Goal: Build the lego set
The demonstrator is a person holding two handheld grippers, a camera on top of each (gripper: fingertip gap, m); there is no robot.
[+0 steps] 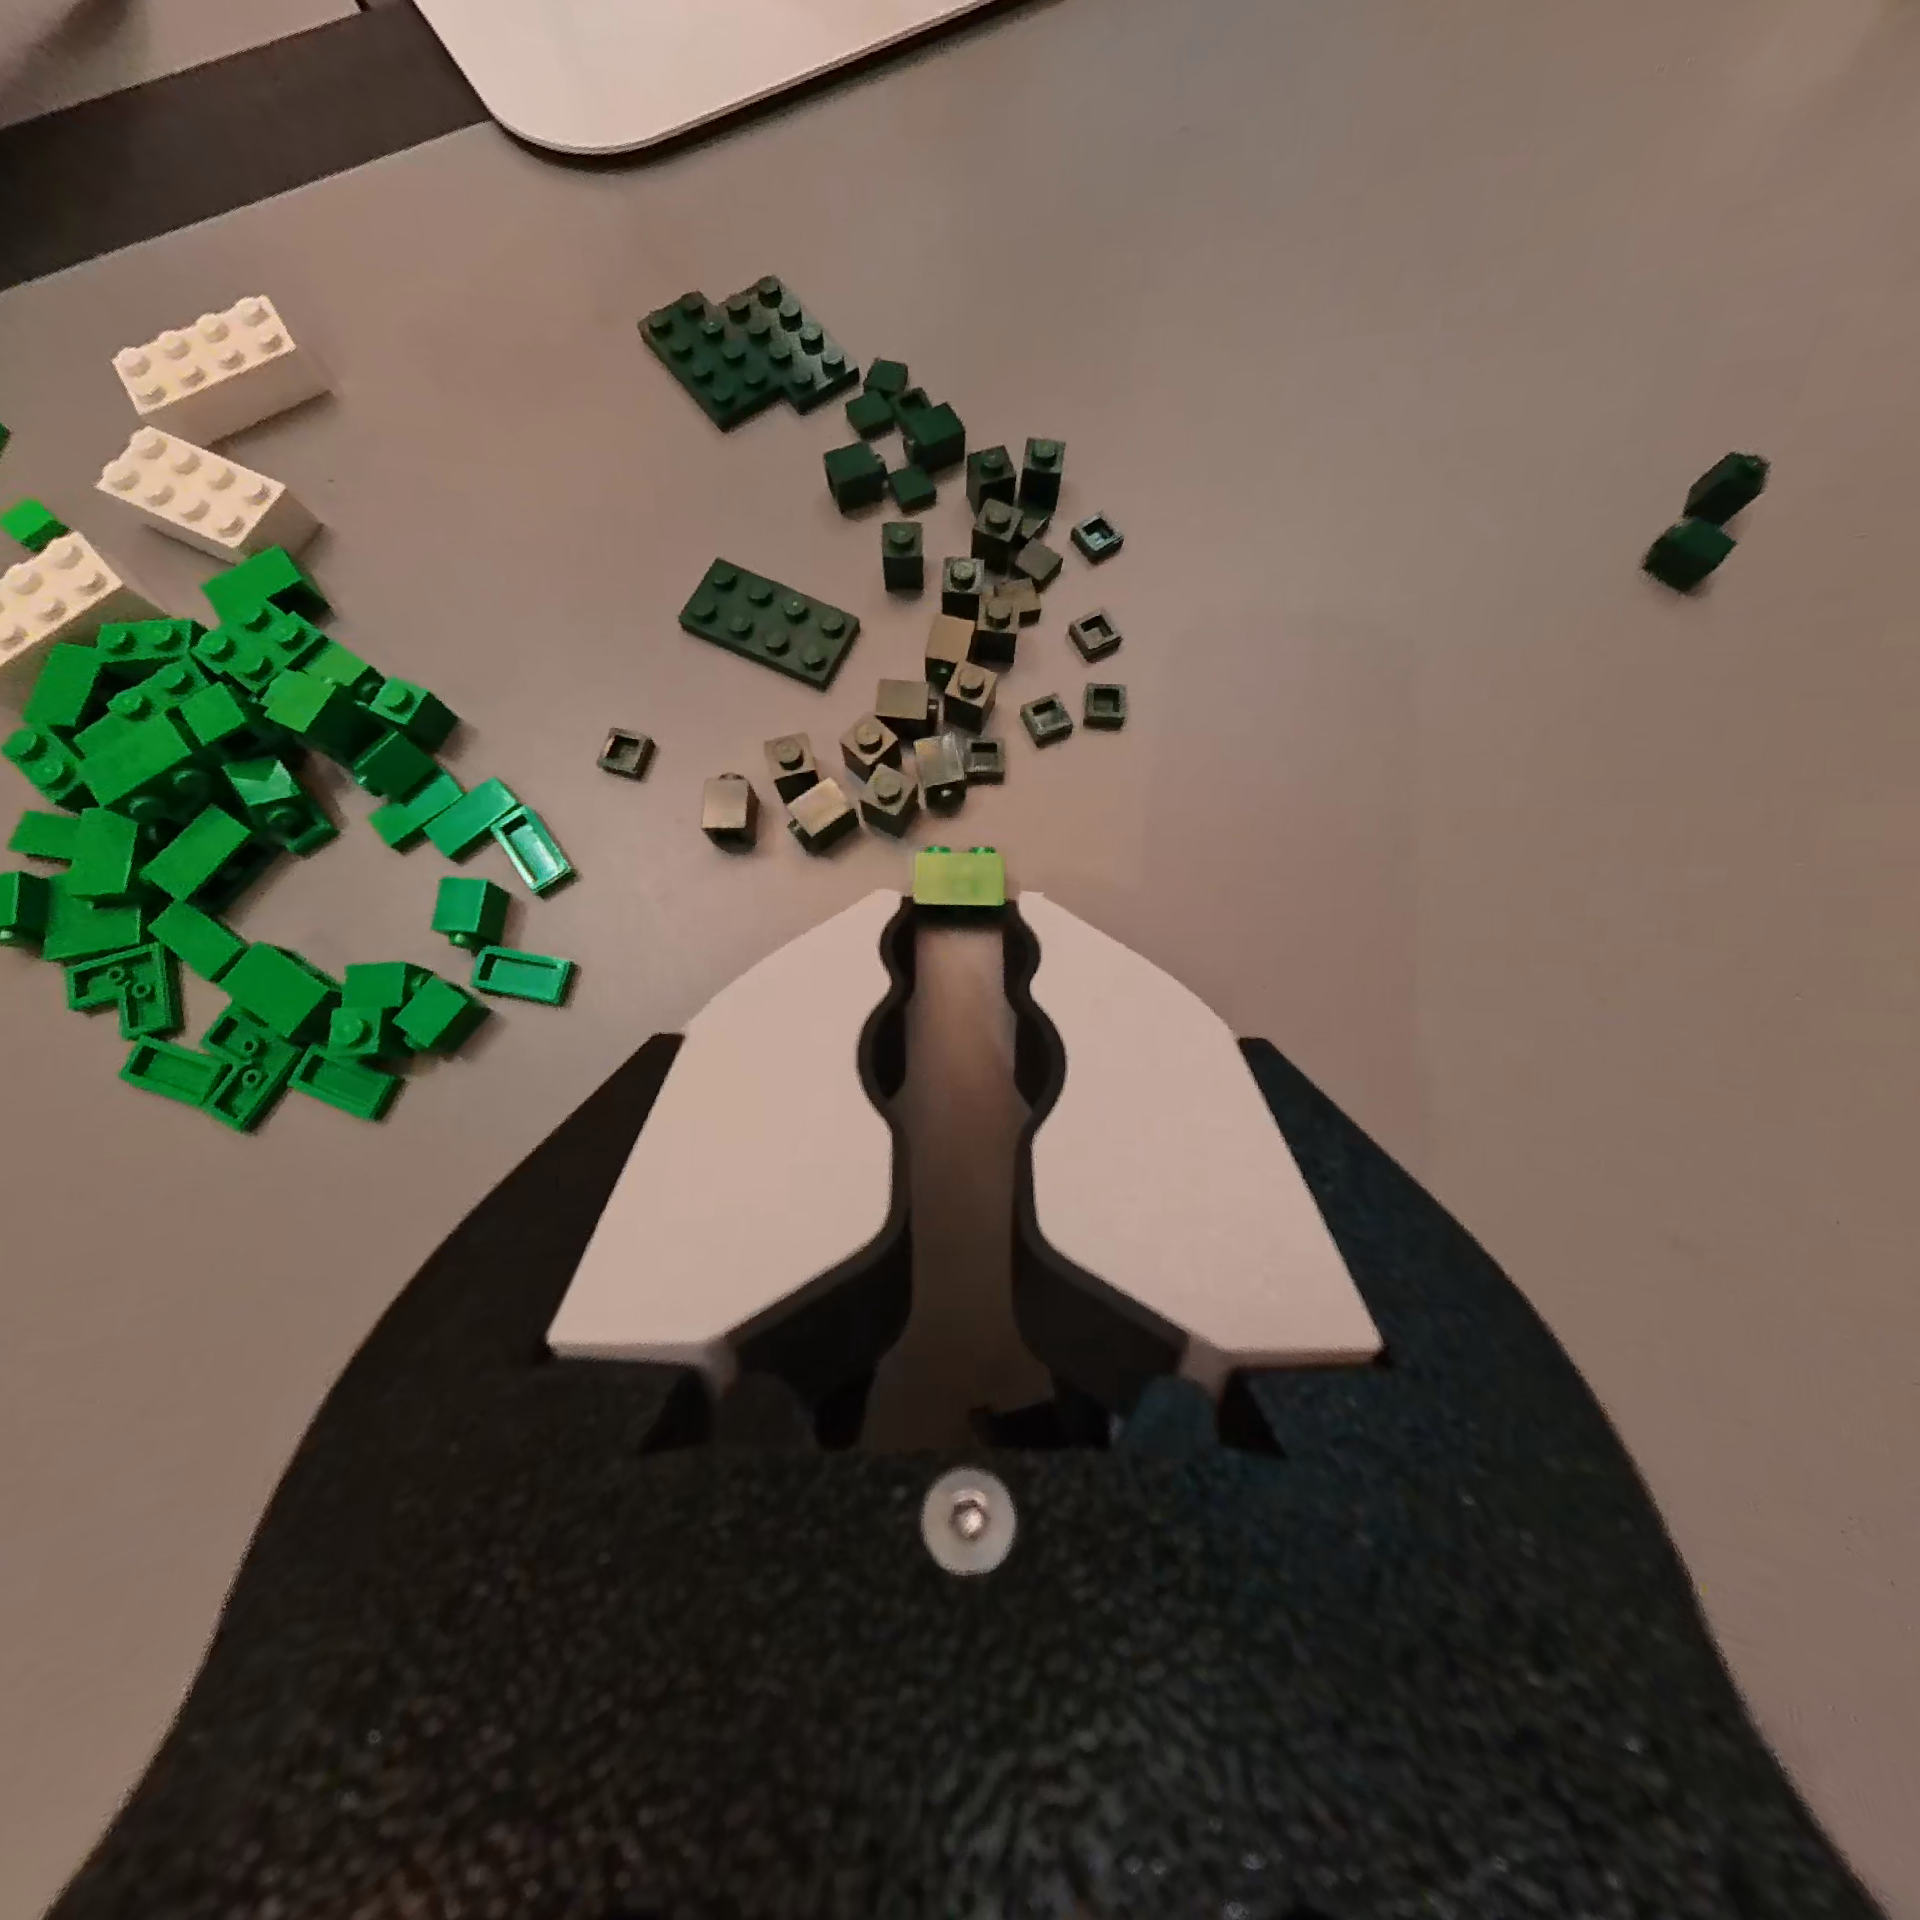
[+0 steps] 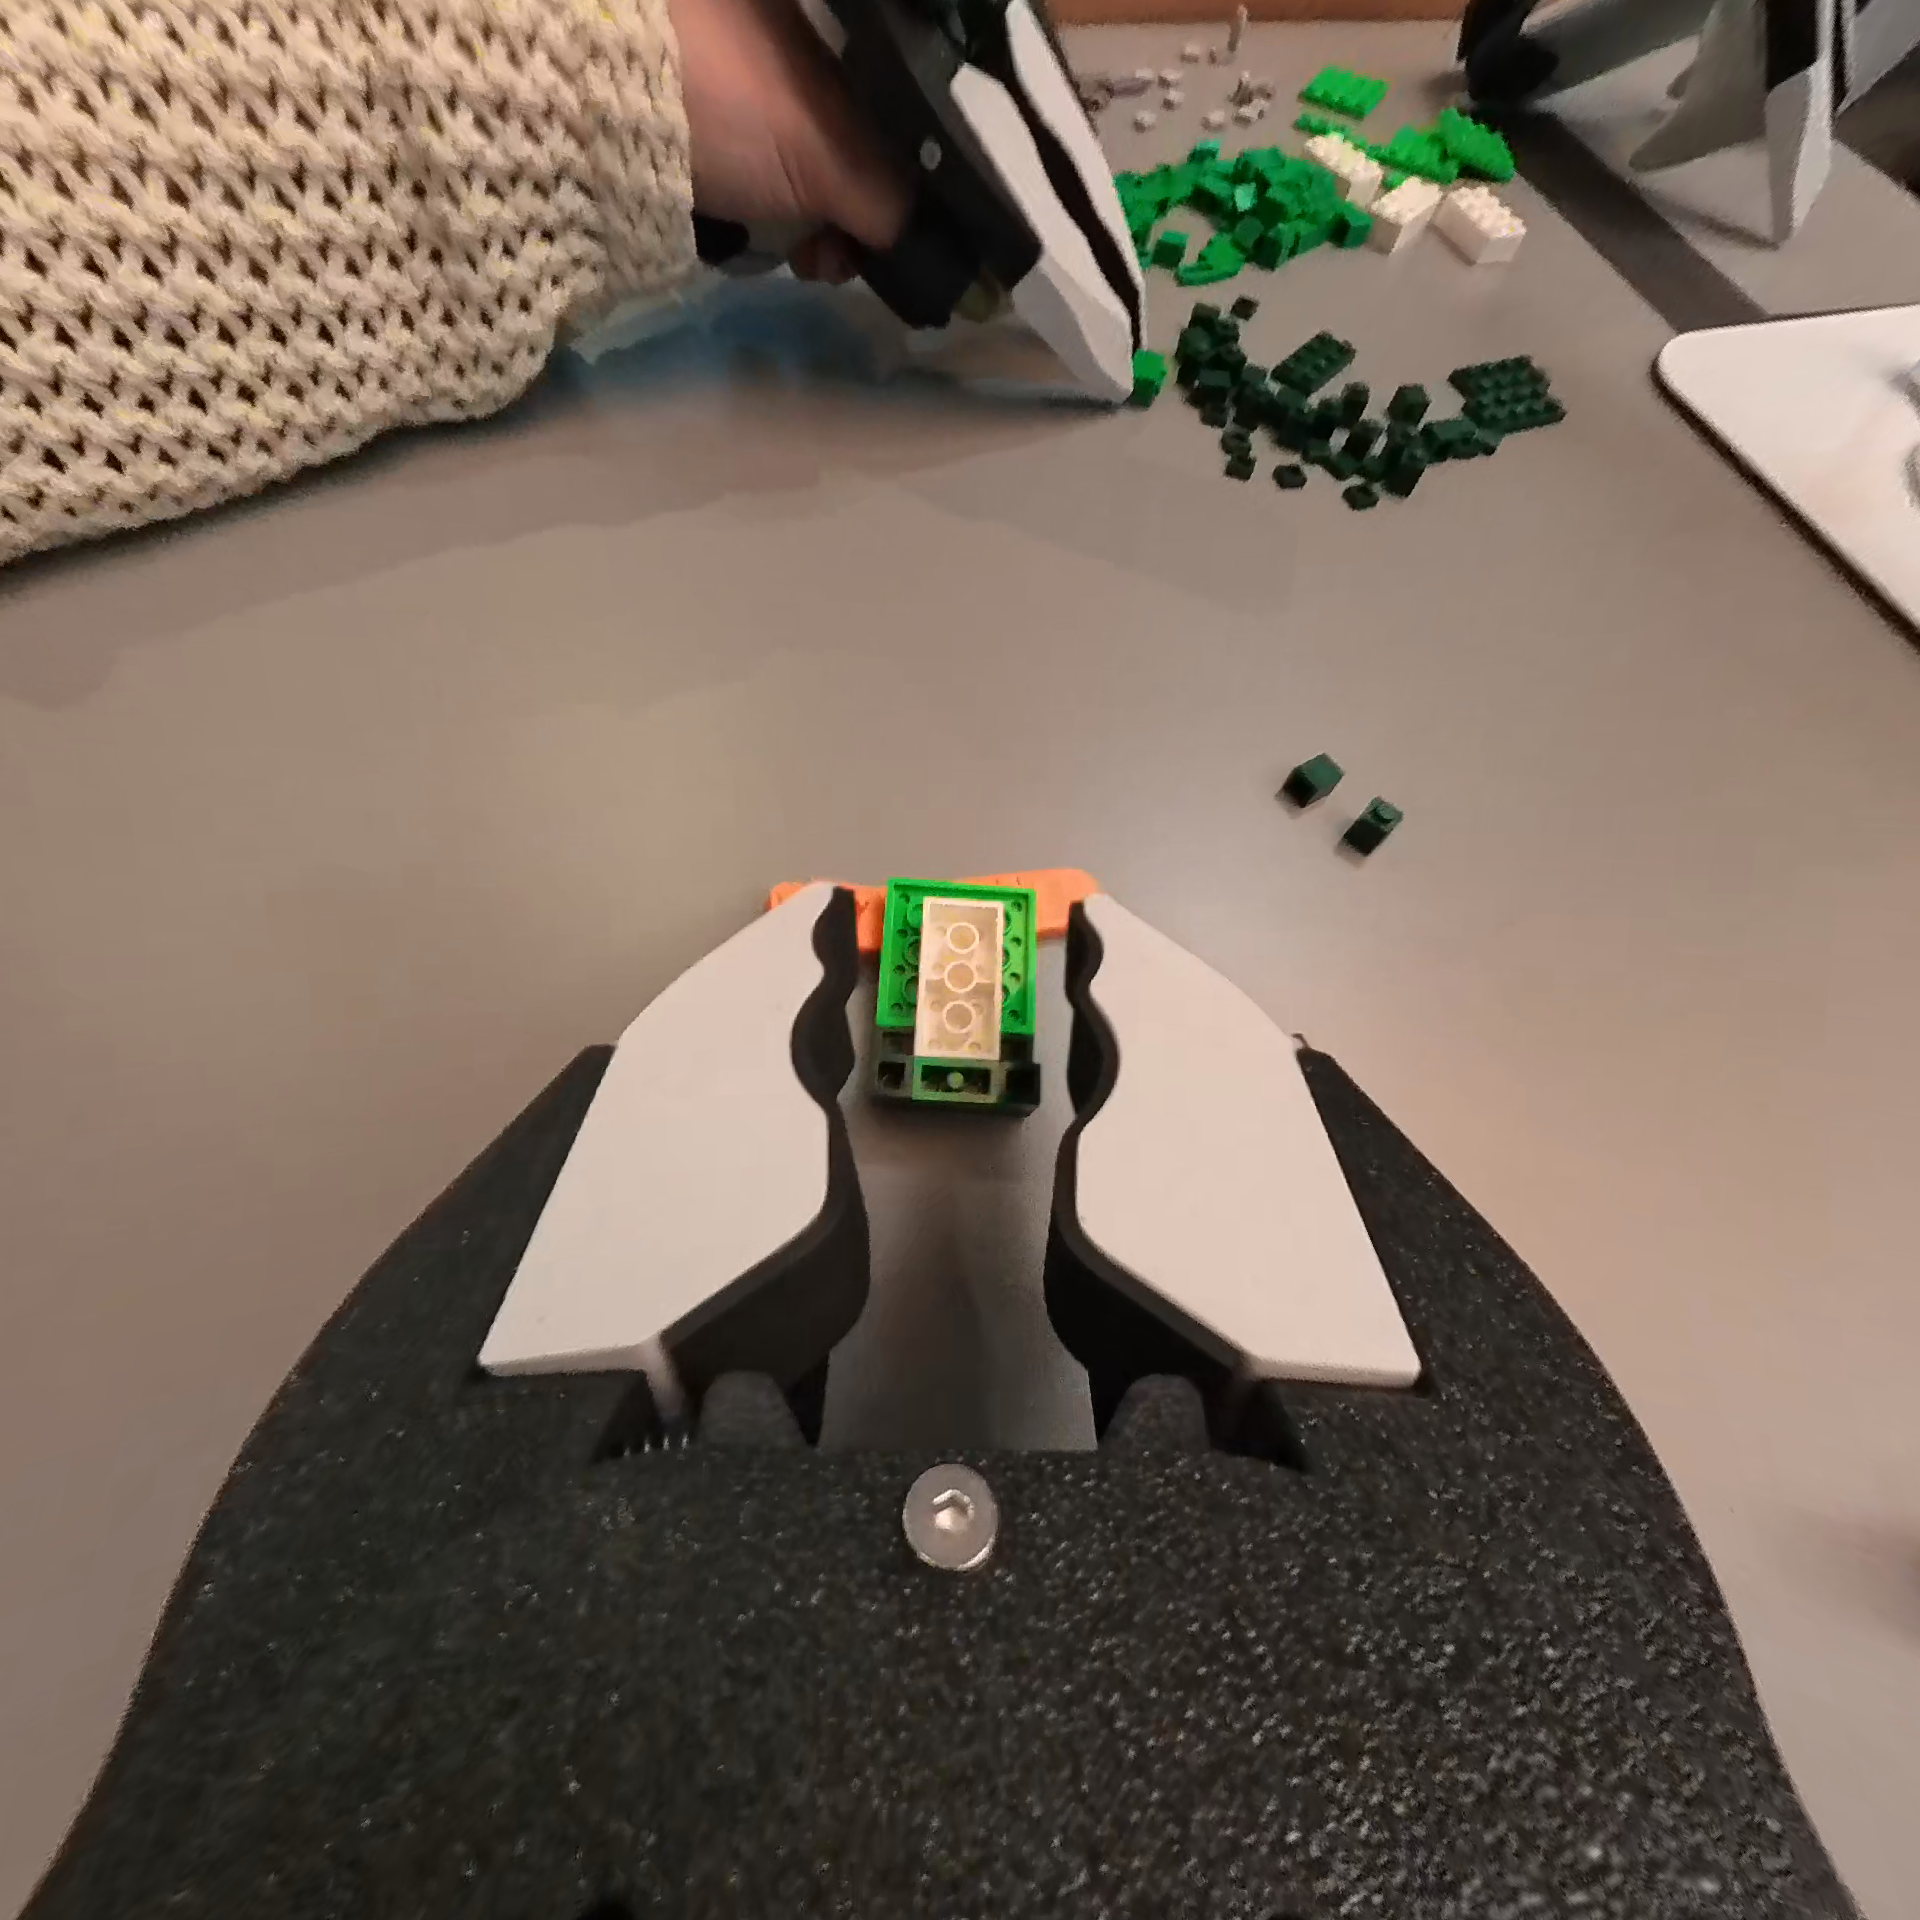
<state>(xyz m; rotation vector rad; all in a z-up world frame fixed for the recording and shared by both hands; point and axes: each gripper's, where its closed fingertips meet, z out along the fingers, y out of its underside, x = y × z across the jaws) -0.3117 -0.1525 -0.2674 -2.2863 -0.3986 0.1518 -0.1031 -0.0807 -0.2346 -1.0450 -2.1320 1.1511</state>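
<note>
My left gripper is shut on a small light green brick, held at its fingertips just short of a scatter of small dark green bricks. It also shows in the right wrist view, tips down at the table by that scatter. My right gripper is open. A small build lies between its fingers with a gap on each side: a bright green plate, a white brick with its underside showing, and dark green pieces at the near end. An orange tool lies just beyond the fingertips.
A heap of bright green bricks and white 2x4 bricks lie at the left. Dark green plates lie at the back. Two stray dark green bricks sit apart at the right. A white flat base stands behind. A knitted sleeve rests on the table. The grippers' ends are close to 25 cm from one another.
</note>
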